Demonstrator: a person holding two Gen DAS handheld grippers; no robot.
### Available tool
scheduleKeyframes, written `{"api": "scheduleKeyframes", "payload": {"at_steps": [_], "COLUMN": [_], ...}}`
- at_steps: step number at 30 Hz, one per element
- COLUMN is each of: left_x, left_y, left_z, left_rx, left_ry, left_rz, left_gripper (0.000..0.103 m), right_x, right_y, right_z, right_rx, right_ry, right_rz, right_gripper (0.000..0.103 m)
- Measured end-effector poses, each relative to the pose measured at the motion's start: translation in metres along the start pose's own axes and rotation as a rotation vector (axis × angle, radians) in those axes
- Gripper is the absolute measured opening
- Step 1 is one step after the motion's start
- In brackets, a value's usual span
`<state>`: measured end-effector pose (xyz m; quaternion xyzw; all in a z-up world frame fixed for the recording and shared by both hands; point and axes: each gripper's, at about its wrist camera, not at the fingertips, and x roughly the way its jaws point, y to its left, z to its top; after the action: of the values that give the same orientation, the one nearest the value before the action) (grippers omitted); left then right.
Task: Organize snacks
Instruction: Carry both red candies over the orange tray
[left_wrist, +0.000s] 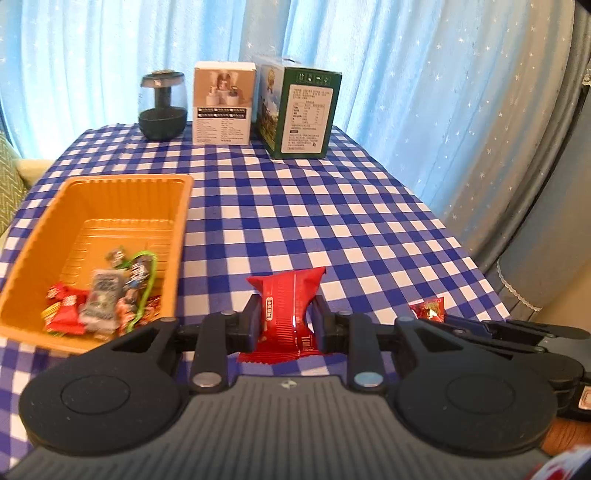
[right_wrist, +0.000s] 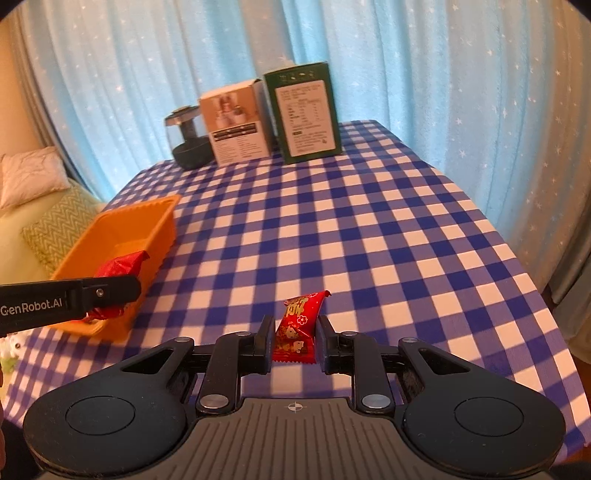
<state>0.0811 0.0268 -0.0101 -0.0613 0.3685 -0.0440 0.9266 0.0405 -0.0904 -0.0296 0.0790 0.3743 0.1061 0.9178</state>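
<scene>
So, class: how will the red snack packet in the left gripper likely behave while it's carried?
The red packet probably crumples: its film pinches in between the left gripper pads. It looks light, with its free ends unsupported. Glossy film might slip.

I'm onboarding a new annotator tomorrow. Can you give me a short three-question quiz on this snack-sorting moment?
1. True or false: both tongs are shut on a red packet.
2. Multiple choice: the orange tray holds A) nothing, B) several wrapped snacks, C) the green box.
3. Fill in: at the far end of the table, the white box stands between the green box and the dark ____.

Key:
1. True. The left tongs grip a long red packet; the right tongs grip a small red candy.
2. B, the wrapped snacks.
3. Jar.
</scene>
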Motion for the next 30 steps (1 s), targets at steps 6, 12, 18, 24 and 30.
{"api": "scheduleKeyframes", "payload": {"at_steps": [6, 12, 18, 24, 30], "left_x": [-0.032, -0.056, -0.074, -0.083, -0.087], "left_y": [0.015, 0.034, 0.055, 0.072, 0.085], "left_z": [-0.012, -0.024, -0.031, -0.036, -0.039], "left_rx": [-0.018, -0.039, -0.066, -0.089, -0.106], "left_ry": [-0.017, -0.03, -0.045, -0.048, -0.05], "left_rz": [0.029, 0.067, 0.108, 0.133, 0.153], "left_gripper": [0.025, 0.025, 0.025, 0.025, 0.025], "right_x": [-0.02, -0.029, -0.032, -0.032, -0.027], "right_y": [0.028, 0.056, 0.079, 0.099, 0.114], "right_z": [-0.004, -0.005, -0.005, -0.005, -0.005], "right_rx": [-0.048, -0.098, -0.146, -0.185, -0.211], "right_ry": [-0.013, -0.025, -0.028, -0.03, -0.022], "right_rz": [0.034, 0.073, 0.101, 0.125, 0.15], "right_gripper": [0.023, 0.023, 0.023, 0.023, 0.023]}}
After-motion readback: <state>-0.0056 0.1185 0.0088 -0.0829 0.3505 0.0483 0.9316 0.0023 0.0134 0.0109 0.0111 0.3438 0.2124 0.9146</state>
